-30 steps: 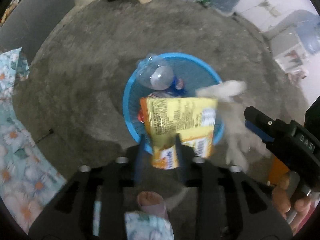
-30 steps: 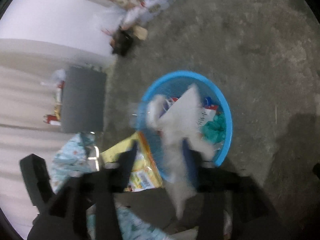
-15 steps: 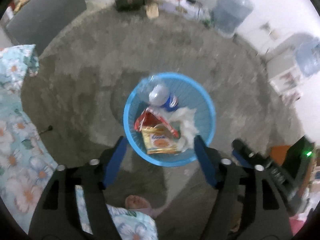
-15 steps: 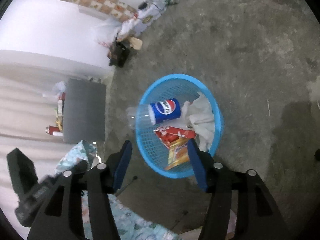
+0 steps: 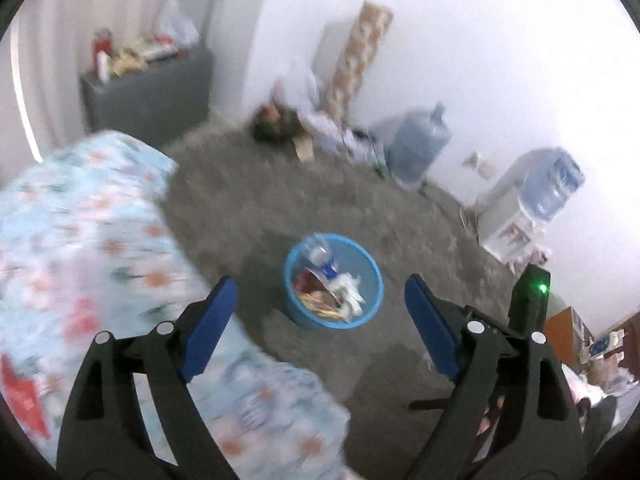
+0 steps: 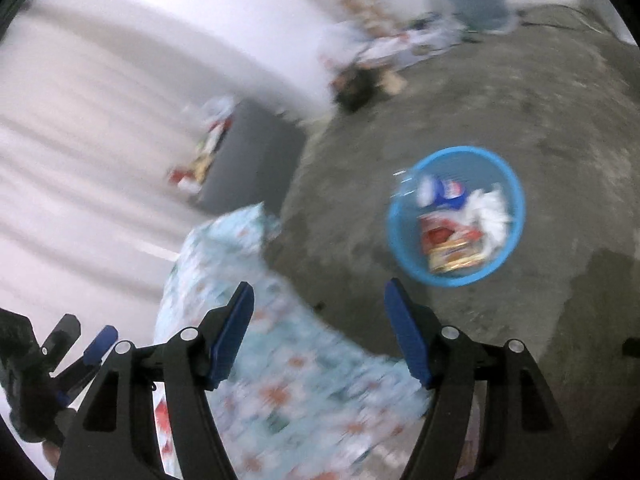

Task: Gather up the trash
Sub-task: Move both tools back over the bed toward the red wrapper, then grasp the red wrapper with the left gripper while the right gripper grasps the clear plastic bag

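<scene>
A blue plastic basket (image 5: 370,276) stands on the grey floor. It holds a clear bottle with a blue label (image 5: 322,258), a yellow and red snack wrapper (image 5: 316,300) and crumpled white tissue (image 5: 350,292). My left gripper (image 5: 320,292) is open and empty, high above the basket. My right gripper (image 6: 318,300) is open and empty; the basket (image 6: 516,196) lies ahead to its right, with the wrapper (image 6: 452,252) and tissue (image 6: 490,212) inside. The left gripper's body (image 6: 36,372) shows at that view's lower left.
A bed with a floral cover (image 5: 80,240) fills the left. A grey cabinet (image 5: 148,96) with clutter stands by the curtain. Two water jugs (image 5: 418,148) (image 5: 554,184), a patterned roll (image 5: 356,56) and loose items (image 5: 280,124) line the far wall.
One second ago my left gripper held the yellow wrapper and my right the tissue over the basket; both were released into it. Since then both open grippers have risen and pulled back.
</scene>
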Demonstrator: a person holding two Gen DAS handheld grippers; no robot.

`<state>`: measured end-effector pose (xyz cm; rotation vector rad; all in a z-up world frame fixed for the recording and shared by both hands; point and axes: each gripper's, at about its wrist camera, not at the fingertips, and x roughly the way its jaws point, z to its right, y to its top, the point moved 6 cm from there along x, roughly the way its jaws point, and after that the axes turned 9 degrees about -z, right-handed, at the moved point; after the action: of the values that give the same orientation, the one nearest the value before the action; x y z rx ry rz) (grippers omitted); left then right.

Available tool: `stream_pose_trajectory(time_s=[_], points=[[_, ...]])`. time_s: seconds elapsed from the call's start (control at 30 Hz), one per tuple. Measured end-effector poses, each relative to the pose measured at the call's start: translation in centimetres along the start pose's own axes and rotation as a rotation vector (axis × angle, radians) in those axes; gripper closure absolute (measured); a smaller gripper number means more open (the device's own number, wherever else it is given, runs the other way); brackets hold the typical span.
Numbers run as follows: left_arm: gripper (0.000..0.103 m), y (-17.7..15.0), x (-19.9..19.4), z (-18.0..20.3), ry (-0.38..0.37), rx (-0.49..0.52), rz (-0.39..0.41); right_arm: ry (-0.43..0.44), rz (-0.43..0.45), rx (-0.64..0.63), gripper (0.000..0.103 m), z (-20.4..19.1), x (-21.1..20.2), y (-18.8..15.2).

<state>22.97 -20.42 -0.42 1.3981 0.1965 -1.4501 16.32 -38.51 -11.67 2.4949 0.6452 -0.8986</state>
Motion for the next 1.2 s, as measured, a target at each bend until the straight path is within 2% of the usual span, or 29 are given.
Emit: stream_pose_trajectory(time_s=[0.13,0.27,0.4,0.57,0.67,0.8,0.9,1.0,1.1,1.2], points=[[0.02,-3.8,-7.9,-5.1,0.093,-0.063,0.152,0.026,-0.084,-0.122,0.037,-4.6,0.3,-2.8],[0.02,-8.3,-14.1,-12.1,0.277,-0.191,0.247,0.07,-0.159,-0.191,0.037,-7.6,1.2,-5.7],[0.02,-12.3,-18.6,-18.2,0.412,-0.331,0.295,0.108,-0.235,-0.234,0.037,-10.3,2.9,-7.9],[0.02,-16.9,-21.2,-23.5,0.459,-0.484,0.314,0.197,-0.353,-0.284,0.037,-14.3,5.0,-10.9],[0.02,-18.8,-21.0,-25.6,0.453,-0.526,0.292,0.219,-0.419,-0.32,0.037,-16.5,6.5,-12.9],[0.02,-20.2,-19.6,-26.8,0.392,-0.559,0.275,0.243,-0.497,-0.342,0.037,-18.5,8.6,-15.4],[0.02,-21.3,-18.0,-26.9,0.276,-0.588,0.269,0.232,-0.533,-0.352,0.037,-19.4,9.8,-16.5],[0.02,-22.3,-16.3,-26.9,0.193,-0.602,0.255,0.211,-0.548,-0.344,0.037,-19.6,10.9,-16.9],[0.02,-22.4,-15.0,-26.9,0.142,-0.606,0.249,0.215,-0.555,-0.313,0.037,-19.6,11.7,-16.1],[0.02,-22.3,-13.5,-27.6,0.046,-0.644,0.232,0.236,-0.557,-0.27,0.037,-19.9,12.8,-14.3]])
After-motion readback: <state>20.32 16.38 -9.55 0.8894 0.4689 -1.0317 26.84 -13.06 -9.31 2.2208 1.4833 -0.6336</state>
